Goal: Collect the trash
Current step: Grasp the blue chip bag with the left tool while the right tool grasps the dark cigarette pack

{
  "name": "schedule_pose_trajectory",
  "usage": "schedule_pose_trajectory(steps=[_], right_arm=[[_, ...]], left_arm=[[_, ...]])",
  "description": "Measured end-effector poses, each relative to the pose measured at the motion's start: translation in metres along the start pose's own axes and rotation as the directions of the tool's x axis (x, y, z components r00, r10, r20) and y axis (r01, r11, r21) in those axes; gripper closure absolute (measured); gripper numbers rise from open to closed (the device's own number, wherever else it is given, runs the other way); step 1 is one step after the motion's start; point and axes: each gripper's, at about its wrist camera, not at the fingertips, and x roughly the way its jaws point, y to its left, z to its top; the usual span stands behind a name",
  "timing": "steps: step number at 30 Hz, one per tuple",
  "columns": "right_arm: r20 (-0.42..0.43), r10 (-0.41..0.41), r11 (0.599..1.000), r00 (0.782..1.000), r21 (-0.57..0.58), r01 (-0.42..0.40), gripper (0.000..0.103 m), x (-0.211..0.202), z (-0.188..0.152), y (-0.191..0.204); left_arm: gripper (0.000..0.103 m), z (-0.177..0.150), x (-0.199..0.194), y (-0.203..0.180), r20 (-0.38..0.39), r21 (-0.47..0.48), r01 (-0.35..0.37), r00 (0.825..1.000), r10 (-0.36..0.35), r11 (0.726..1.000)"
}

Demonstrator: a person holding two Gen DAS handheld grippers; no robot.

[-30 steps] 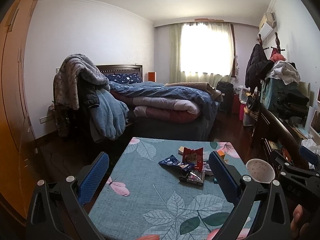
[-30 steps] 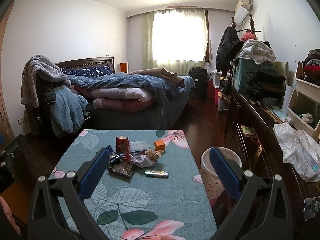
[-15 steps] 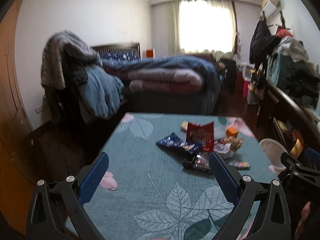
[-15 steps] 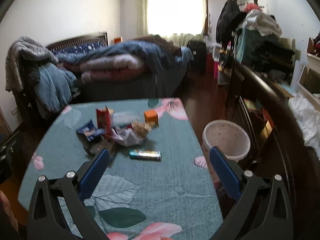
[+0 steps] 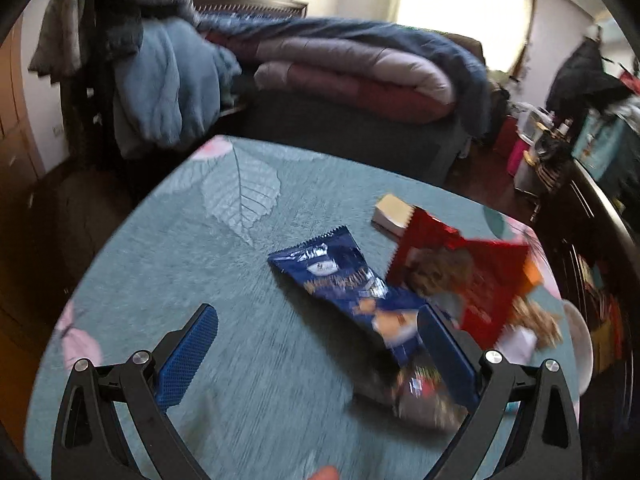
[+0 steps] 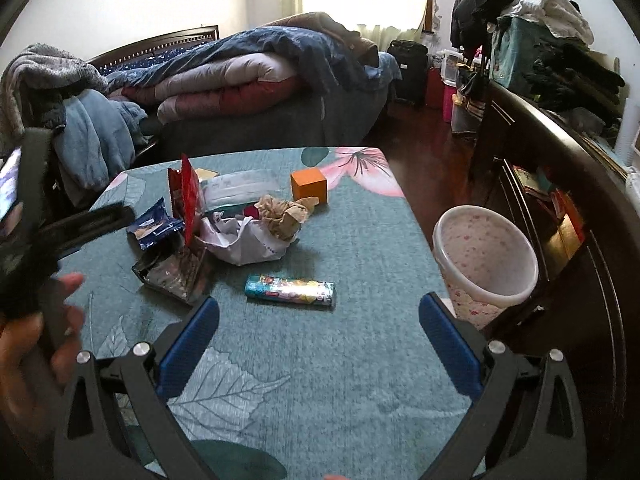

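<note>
I see a teal tablecloth [image 6: 360, 360] with pale leaf and pink flower print. Dark blue snack packet [image 5: 344, 276] with orange lettering; red packet [image 5: 476, 276] at its 3 o'clock. Orange cube [image 6: 308, 186] at 12 o'clock of the multicoloured tube [image 6: 290, 288]. White bin [image 6: 484, 264], pink speckles. My gripper pads [image 6: 188, 344] are blue.

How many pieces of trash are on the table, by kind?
Snack bags and wrappers: 4: blue bag, red bag, dark wrapper, clear packet
Crumpled paper: 2: white paper, brown paper
Boxes: 2: orange box, cream box
Tubes: 1: candy tube
Total: 9
</note>
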Motion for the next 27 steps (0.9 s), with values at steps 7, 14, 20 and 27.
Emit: schedule_pose_trajectory(steps=[7, 14, 20, 27], right_arm=[[0.002, 0.014, 1.0, 1.0, -0.013, -0.014, 0.004, 0.006, 0.004, 0.006], [-0.004, 0.012, 0.999, 1.0, -0.039, -0.012, 0.004, 0.008, 0.006, 0.014], [-0.012, 0.004, 0.998, 1.0, -0.058, -0.004, 0.004, 0.013, 0.008, 0.026], [-0.055, 0.105, 0.989, 0.993, -0.1, -0.11, 0.004, 0.029, 0.007, 0.064]], left_arm=[[0.021, 0.007, 0.045, 0.005, -0.158, -0.134, 0.111, 0.979, -0.132, 0.985], [0.095, 0.008, 0.049, 0.012, -0.154, -0.21, 0.195, 0.961, -0.229, 0.958], [0.103, 0.01, 0.014, 0.029, -0.039, -0.206, 0.229, 0.969, -0.242, 0.951], [0.103, 0.011, -0.031, 0.063, 0.078, -0.183, 0.184, 0.982, -0.173, 0.966]])
